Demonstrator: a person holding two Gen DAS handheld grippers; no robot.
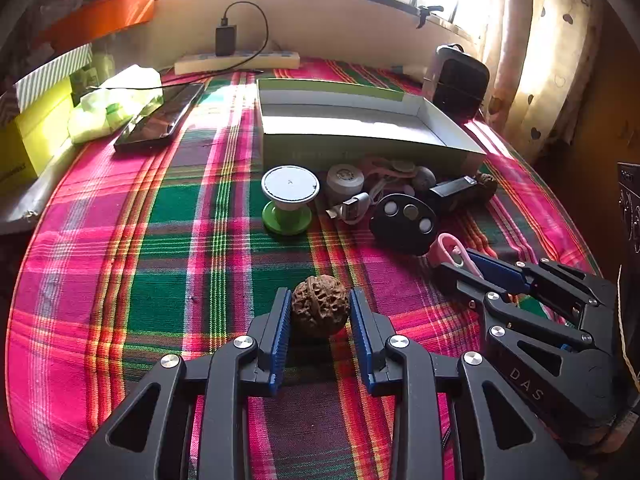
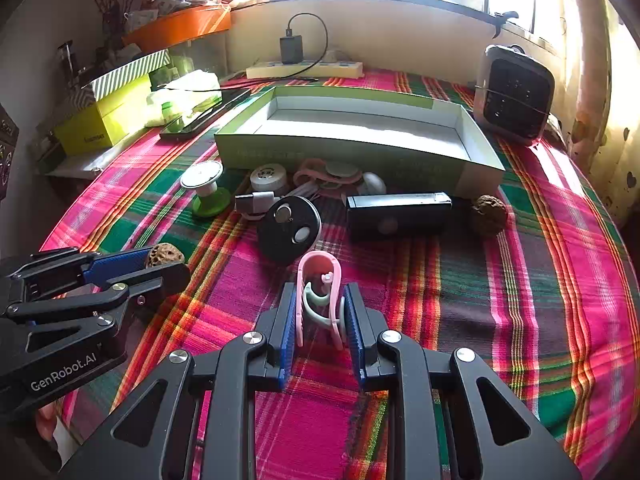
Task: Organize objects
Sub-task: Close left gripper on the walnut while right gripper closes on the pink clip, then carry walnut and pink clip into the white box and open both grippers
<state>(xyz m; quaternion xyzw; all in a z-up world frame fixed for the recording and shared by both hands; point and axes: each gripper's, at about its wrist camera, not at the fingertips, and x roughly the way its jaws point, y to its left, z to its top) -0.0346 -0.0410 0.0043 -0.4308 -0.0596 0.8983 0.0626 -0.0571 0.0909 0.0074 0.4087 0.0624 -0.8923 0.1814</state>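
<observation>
While your left gripper (image 1: pixel 320 316) pinches a walnut (image 1: pixel 320 306) low over the plaid cloth (image 1: pixel 160 280), your right gripper (image 2: pixel 320 316) clamps a pink clip (image 2: pixel 320 296); clutter lies before the open box (image 2: pixel 360 128).

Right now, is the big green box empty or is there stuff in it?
Empty. The green box has no lid on, and both views show only its bare white floor inside. The small things lie outside it on the cloth.

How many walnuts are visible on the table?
2. One walnut sits between the left gripper fingers on the plaid cloth; the other walnut lies at the right end of the black case, near the tray's corner. More could be hidden in the clutter.
</observation>
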